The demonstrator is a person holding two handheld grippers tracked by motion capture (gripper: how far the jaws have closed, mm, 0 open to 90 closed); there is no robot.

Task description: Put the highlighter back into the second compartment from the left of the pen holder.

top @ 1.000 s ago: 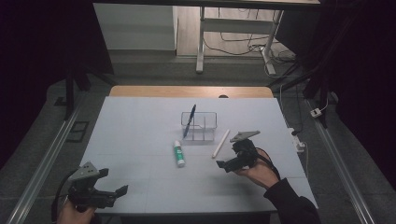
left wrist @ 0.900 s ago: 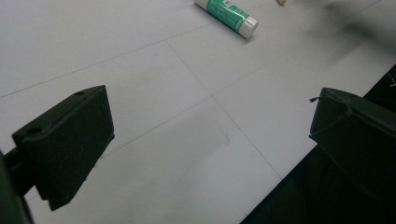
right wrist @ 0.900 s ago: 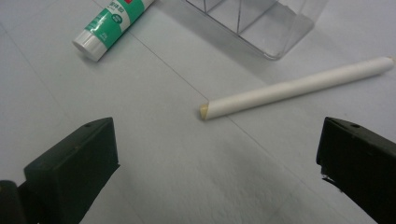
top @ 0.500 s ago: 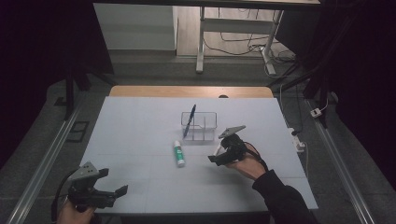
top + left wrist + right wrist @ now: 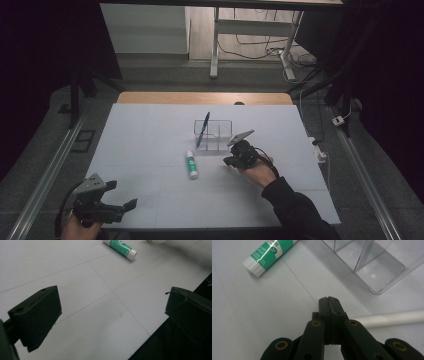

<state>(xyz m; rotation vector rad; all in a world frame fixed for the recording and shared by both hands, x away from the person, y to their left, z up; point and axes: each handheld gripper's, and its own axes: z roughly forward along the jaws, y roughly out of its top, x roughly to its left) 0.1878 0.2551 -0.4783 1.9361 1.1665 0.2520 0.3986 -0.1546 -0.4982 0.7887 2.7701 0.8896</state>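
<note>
Here the white stick [image 5: 392, 318] lies flat on the table [image 5: 150, 150], just in front of the clear organizer [image 5: 372, 262], and one end runs under the right gripper [image 5: 329, 301]. Its jaws have just been closing and now meet, pad against pad, above the stick with nothing between them. A green glue stick [image 5: 191, 165] lies nearby, and a blue pen [image 5: 202, 129] leans in the organizer. The left gripper [image 5: 122, 206], jaws spread wide, hovers at the table's near edge.
</note>
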